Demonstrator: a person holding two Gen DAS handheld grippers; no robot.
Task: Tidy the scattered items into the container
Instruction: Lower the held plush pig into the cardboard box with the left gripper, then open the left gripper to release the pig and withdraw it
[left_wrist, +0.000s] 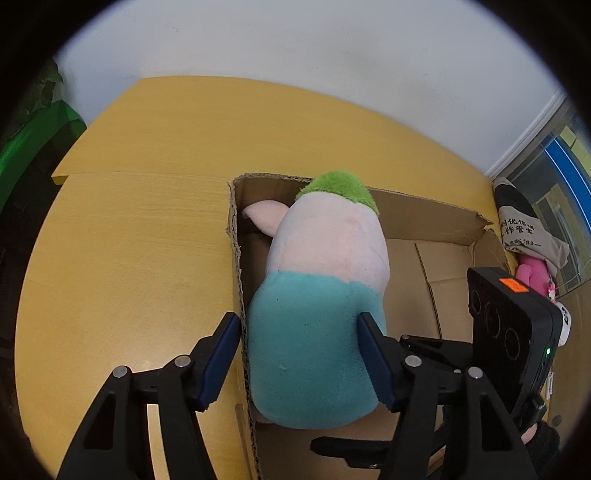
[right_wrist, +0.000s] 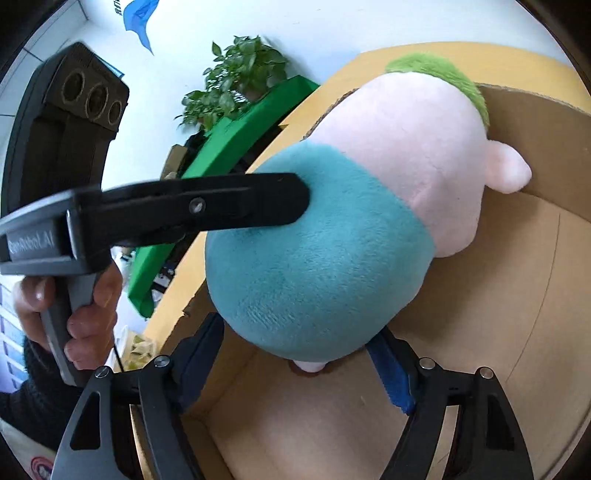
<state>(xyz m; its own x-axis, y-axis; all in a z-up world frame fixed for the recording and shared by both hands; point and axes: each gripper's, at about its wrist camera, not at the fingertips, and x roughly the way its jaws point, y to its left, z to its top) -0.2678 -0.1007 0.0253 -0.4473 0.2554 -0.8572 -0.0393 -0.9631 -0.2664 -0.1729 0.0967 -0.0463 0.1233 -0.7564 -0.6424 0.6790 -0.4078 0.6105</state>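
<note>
**Ana:** Left gripper (left_wrist: 297, 321) first: its jaws stand apart, one finger outside the box wall and the other against the toy's teal side. I cannot tell whether they squeeze.

**Ben:** And the right gripper (right_wrist: 295, 332)?

**Ana:** Its jaws are also apart around the toy's teal bottom end. The lower right finger is partly tucked under the plush, so again I cannot tell whether it grips.

**Ben:** Biggest thing in view?

**Ana:** The yellow wooden table (left_wrist: 129, 240) fills the left and top of the left wrist view, its edges cut off by the lens. On it, at centre right, sits the open cardboard box (left_wrist: 424, 214), with its near end hidden behind the fingers.

**Ben:** What is in it?

**Ana:** Only the plush toy (left_wrist: 325, 258), pink, teal and green-topped. It lies inside against the box's left wall, with its face hidden. The rest of the box floor that shows is bare.

**Ben:** Anything readable?

**Ana:** At the right edge a beige cloth bag (left_wrist: 517, 229) carries printed Chinese characters, too warped to read surely. A pink item (left_wrist: 532, 277) below it is half hidden. In the right wrist view, lettering at mid left on the left gripper's body ends in "Robot.AI", and its start is blurred. A hand (right_wrist: 88, 321) holds that grip. An orange sticker (left_wrist: 513, 285) on the right gripper's body is illegible.
</note>
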